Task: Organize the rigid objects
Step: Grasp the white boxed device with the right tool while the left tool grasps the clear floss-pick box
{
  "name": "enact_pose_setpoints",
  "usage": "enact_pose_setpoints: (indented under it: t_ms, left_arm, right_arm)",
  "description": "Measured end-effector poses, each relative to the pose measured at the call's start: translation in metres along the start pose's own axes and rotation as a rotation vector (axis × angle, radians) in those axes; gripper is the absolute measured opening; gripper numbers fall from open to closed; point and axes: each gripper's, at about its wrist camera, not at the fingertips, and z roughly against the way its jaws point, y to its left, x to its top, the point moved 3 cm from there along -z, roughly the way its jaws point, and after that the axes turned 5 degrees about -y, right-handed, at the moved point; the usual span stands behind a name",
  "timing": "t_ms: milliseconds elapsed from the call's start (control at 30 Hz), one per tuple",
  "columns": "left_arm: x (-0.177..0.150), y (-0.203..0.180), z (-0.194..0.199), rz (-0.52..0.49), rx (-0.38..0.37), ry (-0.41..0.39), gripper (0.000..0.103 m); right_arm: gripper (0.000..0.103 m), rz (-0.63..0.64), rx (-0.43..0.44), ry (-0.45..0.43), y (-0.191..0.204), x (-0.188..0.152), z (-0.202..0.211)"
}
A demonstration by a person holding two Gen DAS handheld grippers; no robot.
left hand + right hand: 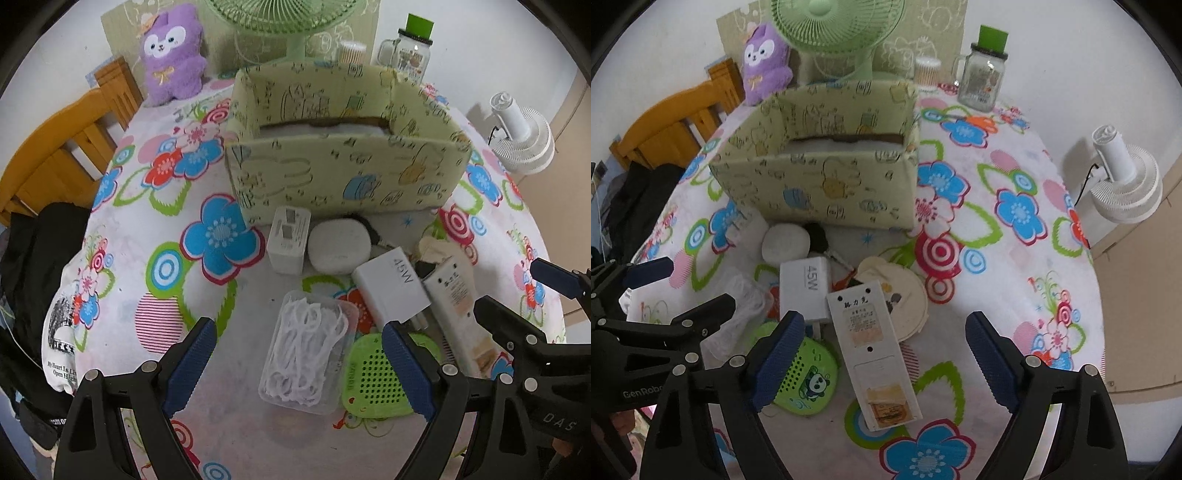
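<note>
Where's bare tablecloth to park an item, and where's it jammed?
Free: the cloth left of the floss pick box and square adapter, out to the table edge; and the stretch right of the long white remote and storage box. Jammed: the cluster in front of the box, around the 45W charger, pieces touching or overlapping.

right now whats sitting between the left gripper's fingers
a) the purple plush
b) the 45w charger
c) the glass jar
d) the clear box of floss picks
d, the clear box of floss picks lies on the tablecloth between the open left gripper fingers, not yet gripped.
</note>
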Motion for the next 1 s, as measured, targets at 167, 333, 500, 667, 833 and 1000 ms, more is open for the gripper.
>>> enact_pose_setpoints:
  t_ms: [167,333,500,667,833,1000]
  left_arm:
    - [-0.009,0.002,-0.018,0.0,0.002,0.039,0.092]
    - [-0.016,0.001,-0.028,-0.005,-0.005,0.063,0.092]
    - [-0.02,-0.001,-0.036,-0.007,-0.008,0.078,0.092]
    - [-0.022,-0.005,-0.043,-0.014,-0.013,0.081,0.092]
    - [-0.021,-0.007,-0.044,-0.016,-0.01,0.08,0.092]
    - [-0.018,-0.003,-0.047,-0.001,-0.011,0.082,0.089]
  right_arm:
    - [0.086,0.009,-0.006,0.038,0.005,-0.009,-0.017]
    - [0.083,0.011,-0.01,0.081,0.006,-0.018,-0.032]
    - [0.075,-0.009,0.003,0.113,0.004,-0.025,-0.043]
    - [0.059,-0.043,0.036,0.129,0.004,-0.024,-0.053]
    - [0.053,-0.018,0.014,0.109,0.007,-0.023,-0.056]
    - [0.049,-0.001,-0.003,0.099,0.011,-0.021,-0.056]
